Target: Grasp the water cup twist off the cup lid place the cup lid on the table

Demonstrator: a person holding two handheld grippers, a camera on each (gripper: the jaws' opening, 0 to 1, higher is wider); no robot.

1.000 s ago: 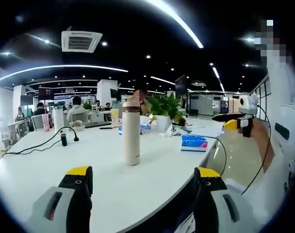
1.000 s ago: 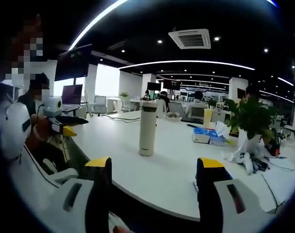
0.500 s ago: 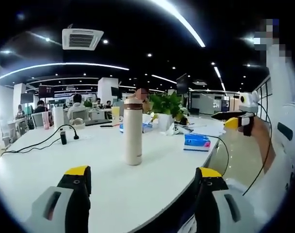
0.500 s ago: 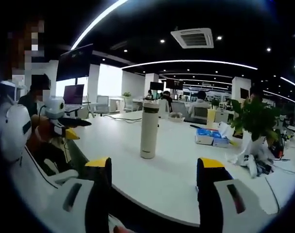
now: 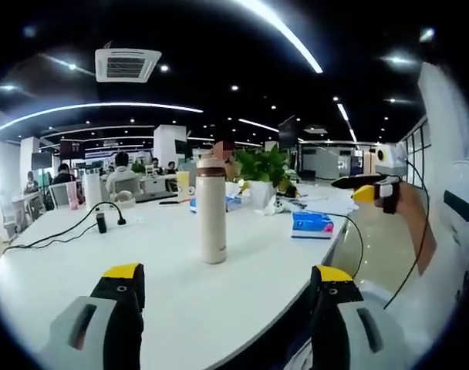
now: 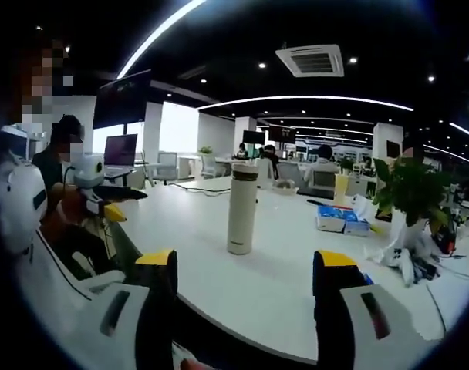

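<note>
A tall cream water cup (image 5: 211, 216) stands upright on the white table (image 5: 80, 262), its lid (image 5: 210, 166) screwed on top. In the right gripper view the same cup (image 6: 241, 210) stands ahead, lid (image 6: 244, 171) in place. My left gripper (image 5: 227, 281) is open, short of the cup, with nothing between its yellow-tipped jaws. My right gripper (image 6: 244, 266) is open too, back from the table edge; the cup is well ahead of it. The right gripper (image 5: 367, 190) shows at the right of the left gripper view, and the left gripper (image 6: 103, 202) at the left of the right gripper view.
A blue tissue pack (image 5: 309, 223), a potted plant (image 5: 263, 179) and a black cable with plug (image 5: 102, 221) lie on the table. A blue box (image 6: 341, 221) and crumpled bags (image 6: 400, 258) sit right of the cup. People sit at desks behind.
Both views have shifted slightly; in the right gripper view the cup sits a little more to the right and nearer. Both grippers stay open.
</note>
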